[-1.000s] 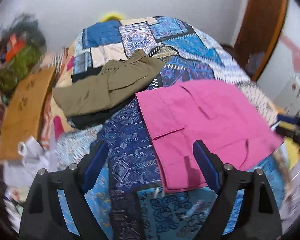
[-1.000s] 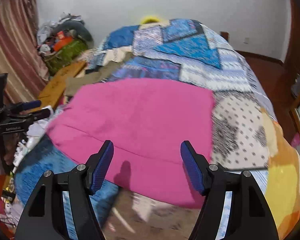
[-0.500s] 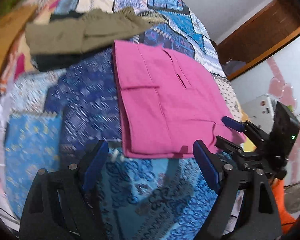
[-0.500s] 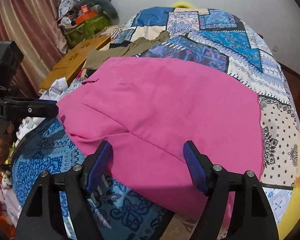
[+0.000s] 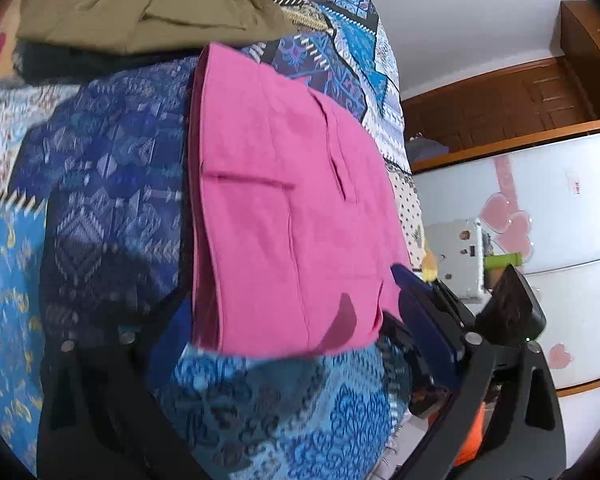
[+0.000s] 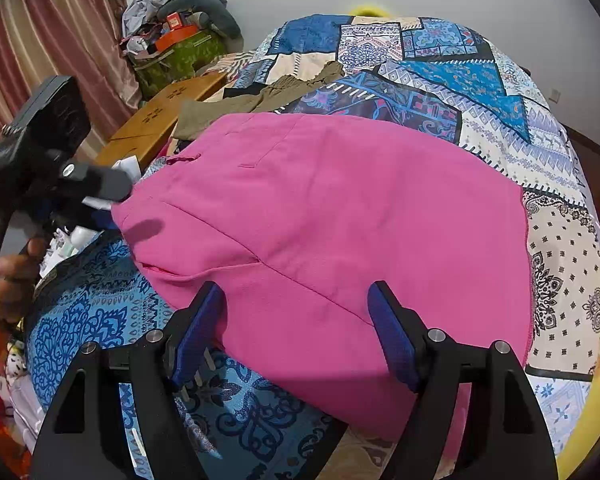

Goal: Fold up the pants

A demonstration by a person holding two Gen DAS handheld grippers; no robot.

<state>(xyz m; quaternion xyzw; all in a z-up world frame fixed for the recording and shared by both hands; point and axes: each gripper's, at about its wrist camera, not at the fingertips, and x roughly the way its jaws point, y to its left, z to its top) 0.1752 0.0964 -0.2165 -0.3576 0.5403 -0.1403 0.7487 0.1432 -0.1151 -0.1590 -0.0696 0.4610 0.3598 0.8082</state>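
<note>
The pink pants [image 6: 340,216] lie folded flat on the bed [image 6: 440,64], over its blue patchwork cover, with a slit pocket and seams facing up. The left claw [image 5: 300,320] is spread wide at the pants' near hem; its blue pads [image 5: 428,328] sit to either side of the cloth's corner region, and the pictures do not settle whether they touch it. In the right wrist view the left claw [image 6: 100,188] appears at the pants' left edge, a hand [image 6: 4,280] gripping its handle. The right claw [image 6: 296,332] is also released, its two fingers [image 6: 392,340] straddling the near fold of the pants, gripping nothing. Olive pants [image 5: 140,16] lie folded farther up the bed, apart from the pink pair, on top of a dark garment [image 5: 80,64]. A wooden board [image 6: 164,112] leans beside the bed, with a heap of clutter [image 6: 176,36] behind it near a striped curtain [image 6: 52,32].
</note>
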